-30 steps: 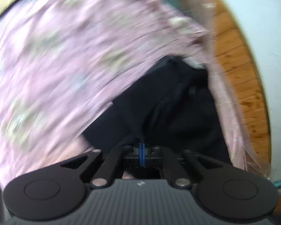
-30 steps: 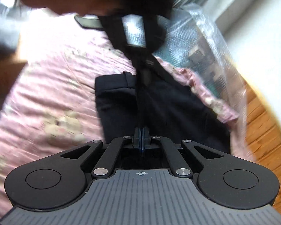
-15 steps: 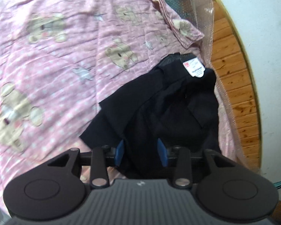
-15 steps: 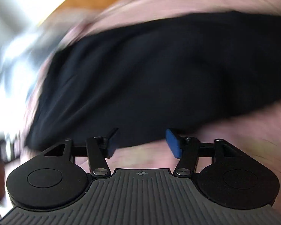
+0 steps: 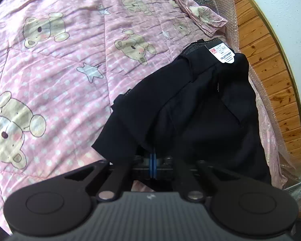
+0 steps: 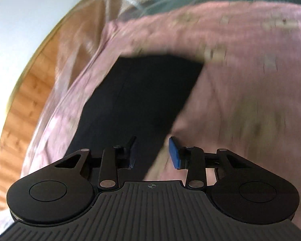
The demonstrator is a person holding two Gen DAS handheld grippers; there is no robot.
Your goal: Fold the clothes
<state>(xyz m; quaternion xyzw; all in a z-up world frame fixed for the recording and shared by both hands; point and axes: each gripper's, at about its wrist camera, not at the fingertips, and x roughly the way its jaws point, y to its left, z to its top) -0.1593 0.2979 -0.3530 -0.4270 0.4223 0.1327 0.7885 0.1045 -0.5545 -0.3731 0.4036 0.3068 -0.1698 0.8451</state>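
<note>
A pink quilt (image 5: 60,76) printed with teddy bears, stars and white dots covers most of the left wrist view, and it shows again as a blurred pink field (image 6: 241,80) in the right wrist view. Along its far edge runs clear bubble wrap (image 5: 220,2), with a wooden floor (image 5: 271,64) and a white wall (image 5: 295,10) beyond. The black garment (image 5: 200,110) lies bunched on the quilt near that edge, its mesh-lined waistband turned up and a white paper tag (image 5: 222,53) resting on top. In the right wrist view the same garment (image 6: 140,100) is a dark strip running away from the camera, blurred by motion.

The left gripper (image 5: 153,160) has its blue pads pressed together at the near edge of the garment, pinching a fold of the black cloth. The right gripper (image 6: 152,152) stands partly apart and its jaws are closing; black cloth lies under the gap on the left side, quilt on the right, and the pads press on nothing
</note>
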